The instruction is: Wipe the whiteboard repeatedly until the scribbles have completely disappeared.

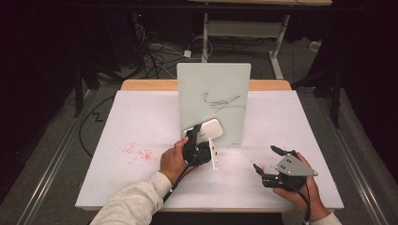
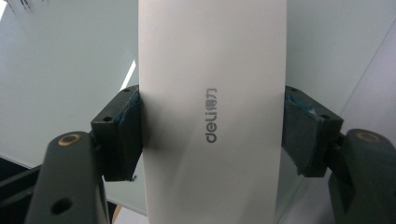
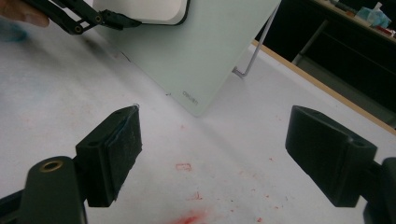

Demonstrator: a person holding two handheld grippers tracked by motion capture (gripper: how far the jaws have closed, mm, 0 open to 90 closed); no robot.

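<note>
A pale glass writing board point(image 1: 213, 101) stands upright on the white table point(image 1: 141, 117), with a black scribble point(image 1: 223, 101) on its upper right. My left gripper point(image 1: 197, 136) is shut on a white "deli" eraser point(image 1: 206, 130) point(image 2: 212, 112), which is held against the board's lower left. Its blue-padded jaws clamp the eraser from both sides. My right gripper point(image 1: 265, 159) point(image 3: 212, 158) rests open low at the table's right front, nothing between its jaws. In the right gripper view the board point(image 3: 205, 51) leans ahead, with the eraser point(image 3: 144, 11) at the top.
Red marker stains point(image 1: 138, 153) speckle the table at left, and more red stains point(image 3: 191, 217) lie under the right gripper. A white wire stand point(image 1: 214, 154) props the board. Cables point(image 1: 157, 54) and a desk frame point(image 1: 244, 28) stand on the floor behind the table.
</note>
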